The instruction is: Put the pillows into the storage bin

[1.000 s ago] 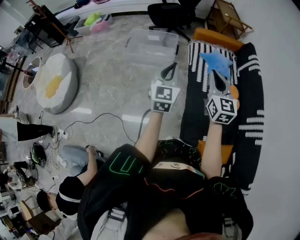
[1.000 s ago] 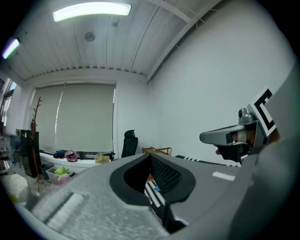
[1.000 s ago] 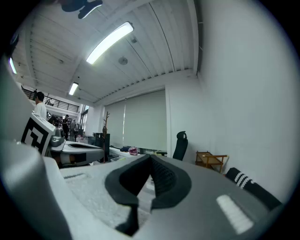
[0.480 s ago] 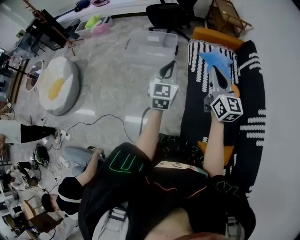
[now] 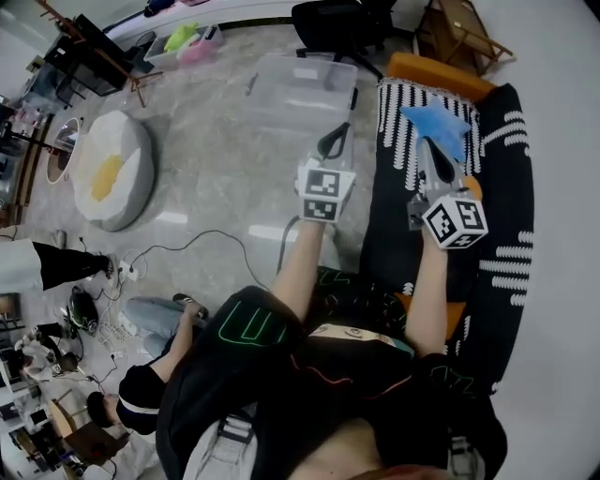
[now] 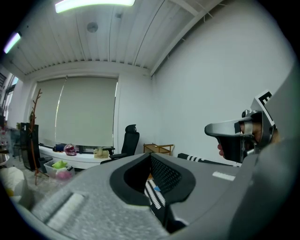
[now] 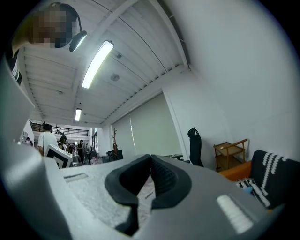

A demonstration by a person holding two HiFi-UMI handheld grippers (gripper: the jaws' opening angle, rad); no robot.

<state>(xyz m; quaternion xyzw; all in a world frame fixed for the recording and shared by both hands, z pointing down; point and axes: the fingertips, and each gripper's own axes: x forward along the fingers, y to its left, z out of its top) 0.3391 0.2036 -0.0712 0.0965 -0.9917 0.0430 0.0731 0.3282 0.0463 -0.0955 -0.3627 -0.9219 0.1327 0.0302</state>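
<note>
The clear storage bin stands on the marble floor beside a sofa with a black-and-white striped cover. On that cover lies a blue pillow, with an orange cushion behind it. My left gripper hovers shut and empty just in front of the bin's near right corner. My right gripper is shut and empty too, its tips right at the blue pillow's near edge. In the left gripper view the jaws meet. The right gripper view shows its jaws pressed together as well.
A fried-egg cushion lies on the floor at left. A black office chair and a wooden rack stand behind the bin and sofa. Cables trail over the floor, and a person sits low at the left.
Both grippers have shifted a little, staying shut. The right one has rolled and edged to the right by the blue pillow. A person's legs at the left edge have moved.
</note>
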